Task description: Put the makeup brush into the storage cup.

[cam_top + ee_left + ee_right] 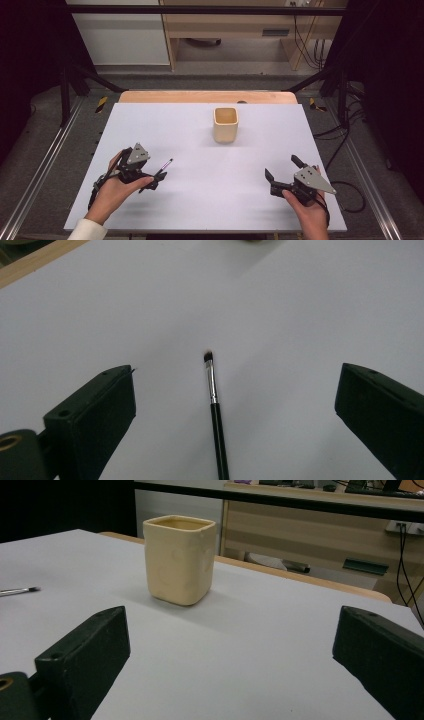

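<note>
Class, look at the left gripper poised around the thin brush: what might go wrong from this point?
The brush is thin and lies flat on the table; the left gripper, jaws wide open, may close above it or roll it away. Lifted by one end, it could tilt. The cup might tip if knocked.

brush (215, 405) lies flat on table (200, 200), front left, between the jaws of left gripper (156, 179). cup (225, 125) stands upright behind it, mid-table. right gripper (283, 174) sits front right, well apart from both.
</note>
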A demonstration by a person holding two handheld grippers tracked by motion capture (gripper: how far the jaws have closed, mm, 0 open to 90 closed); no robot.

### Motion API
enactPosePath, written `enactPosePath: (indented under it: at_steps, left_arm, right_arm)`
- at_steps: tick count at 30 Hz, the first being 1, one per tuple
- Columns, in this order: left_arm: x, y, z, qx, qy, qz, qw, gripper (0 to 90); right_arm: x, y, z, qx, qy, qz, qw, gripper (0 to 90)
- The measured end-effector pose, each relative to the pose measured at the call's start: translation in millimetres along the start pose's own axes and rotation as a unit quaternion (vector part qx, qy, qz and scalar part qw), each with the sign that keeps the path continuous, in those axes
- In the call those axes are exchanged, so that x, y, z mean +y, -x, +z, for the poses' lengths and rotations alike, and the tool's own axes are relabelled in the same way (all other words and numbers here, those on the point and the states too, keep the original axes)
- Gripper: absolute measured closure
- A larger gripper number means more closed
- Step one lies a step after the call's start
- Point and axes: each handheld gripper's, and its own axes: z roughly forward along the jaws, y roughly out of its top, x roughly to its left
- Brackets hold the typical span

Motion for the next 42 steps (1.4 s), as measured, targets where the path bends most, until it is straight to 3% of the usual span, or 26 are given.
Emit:
enactPosePath:
  at_steps: [21,23,27,36,42]
  left_arm:
    - [5.1,-3.0,12.8,-0.009,-0.038,0.004,0.9992,2.9]
    - [4.9,-3.1,12.5,0.003,-0.032,0.004,0.9995,4.0]
    - [4.6,-3.2,13.1,0.005,-0.033,0.002,0.9994,4.0]
    - [6.7,-1.1,19.1,-0.009,-0.06,0.003,0.9982,4.0]
    - [9.9,-2.2,23.2,-0.007,-0.06,0.006,0.9982,4.0]
  right_arm:
    - [-0.5,0.1,-0.6,0.001,-0.001,0.0,1.0,2.0]
    - [-0.5,-0.1,-0.4,0.001,-0.001,0.001,1.0,2.0]
    - [-0.1,-0.3,-0.9,0.001,0.0,0.002,1.0,2.0]
    - [0.8,0.1,-2.8,0.001,0.004,0.002,1.0,2.0]
    - [0.5,1.7,-3.4,-0.001,0.004,0.005,1.0,2.0]
